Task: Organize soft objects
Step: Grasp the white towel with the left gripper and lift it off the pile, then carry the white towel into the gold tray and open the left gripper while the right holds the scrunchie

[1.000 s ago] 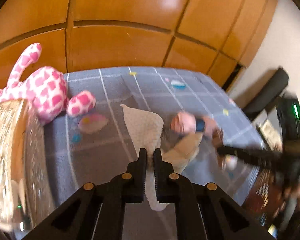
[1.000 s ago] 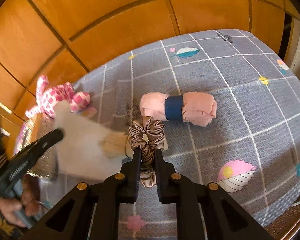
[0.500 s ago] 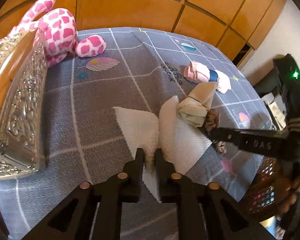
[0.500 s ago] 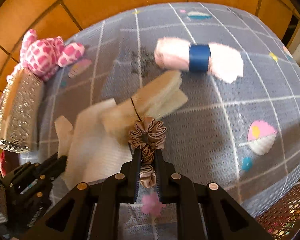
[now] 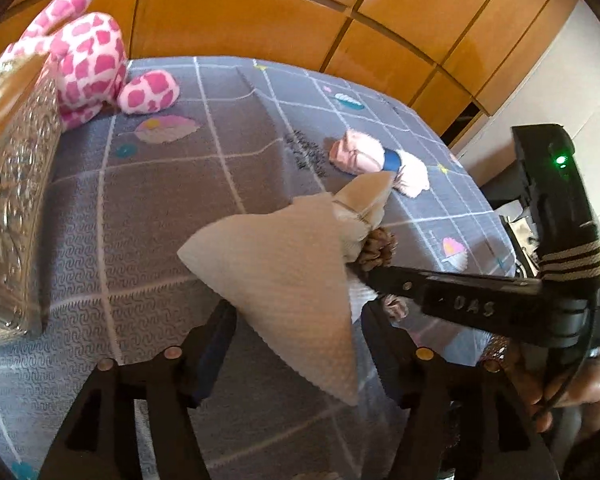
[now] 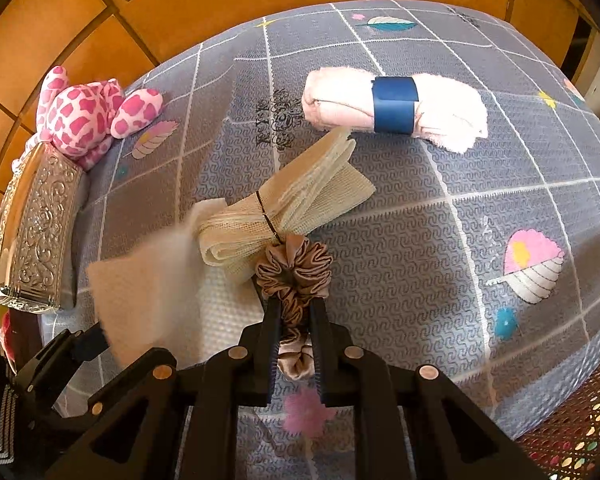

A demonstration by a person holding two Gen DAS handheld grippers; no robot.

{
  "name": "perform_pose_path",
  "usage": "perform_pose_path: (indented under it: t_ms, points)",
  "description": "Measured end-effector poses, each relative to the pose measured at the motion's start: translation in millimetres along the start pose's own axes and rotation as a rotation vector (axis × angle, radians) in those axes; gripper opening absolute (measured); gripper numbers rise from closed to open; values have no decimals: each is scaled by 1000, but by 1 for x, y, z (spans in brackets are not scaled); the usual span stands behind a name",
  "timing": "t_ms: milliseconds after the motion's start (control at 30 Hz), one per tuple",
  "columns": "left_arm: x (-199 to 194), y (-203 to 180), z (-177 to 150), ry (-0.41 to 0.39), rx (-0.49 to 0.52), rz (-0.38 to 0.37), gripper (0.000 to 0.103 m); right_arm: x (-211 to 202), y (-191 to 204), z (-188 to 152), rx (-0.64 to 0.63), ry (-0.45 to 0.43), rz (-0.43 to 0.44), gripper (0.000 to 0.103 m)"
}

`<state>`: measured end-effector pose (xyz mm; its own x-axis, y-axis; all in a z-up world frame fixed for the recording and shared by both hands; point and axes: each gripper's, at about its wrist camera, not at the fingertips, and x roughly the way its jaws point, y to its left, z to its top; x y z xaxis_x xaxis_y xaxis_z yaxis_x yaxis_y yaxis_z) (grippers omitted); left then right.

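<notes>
On the grey checked bedspread (image 6: pixel 440 216), near its middle: one cream mesh cloth bundle (image 6: pixel 284 204) tied with a dark band, lying partly over a white napkin (image 6: pixel 156 288). Right tongs (image 6: pixel 296 320) pressed together, pinching a tan satin scrunchie (image 6: pixel 296 272) that touches the bundle. Left tongs (image 5: pixel 296 340) spread and opening; the napkin's raised corner stands between them, pads off it. Farther back: one pink rolled towel (image 6: pixel 396 106) with blue band. Left edge: one pink spotted plush toy (image 6: pixel 88 114) beside a silver embossed box (image 6: pixel 36 228).
</notes>
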<state>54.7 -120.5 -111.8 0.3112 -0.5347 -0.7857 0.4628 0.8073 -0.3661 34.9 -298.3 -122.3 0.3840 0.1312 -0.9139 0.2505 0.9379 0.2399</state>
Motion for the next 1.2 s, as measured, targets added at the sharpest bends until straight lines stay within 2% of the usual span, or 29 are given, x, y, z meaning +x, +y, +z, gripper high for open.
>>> perform_pose_path:
  t_ms: [67, 100, 167, 200, 300, 433, 667, 833, 1100, 1200]
  points:
    - [-1, -5, 2, -12, 8, -2, 70, 0, 0, 0, 1, -2, 1, 14]
    - [-1, -9, 3, -17, 26, 7, 67, 0, 1, 0, 1, -4, 1, 14]
    - [3, -16, 4, -19, 58, 52, 37, -1, 0, -1, -1, -6, -1, 14]
    - [7, -17, 5, -5, 65, 68, 15, -1, 0, -1, -1, -7, -2, 14]
    - [10, -15, 8, 15, 72, 102, 10, 1, 1, -1, 0, -12, -2, 14]
    - [-14, -12, 10, -53, 67, 100, 10, 1, 3, -2, -15, -19, -15, 14]
    - [-53, -14, 17, -157, 135, 160, 10, 4, 7, -2, -31, -21, -26, 17]
    - [-75, -4, 28, -202, 95, 201, 10, 2, 8, -5, -44, -45, -36, 17]
    - [-136, 26, 49, -353, 9, 358, 10, 2, 12, -11, -74, -75, -60, 17]
    - [-153, 42, 50, -387, -37, 397, 10, 1, 13, -12, -76, -80, -64, 17]
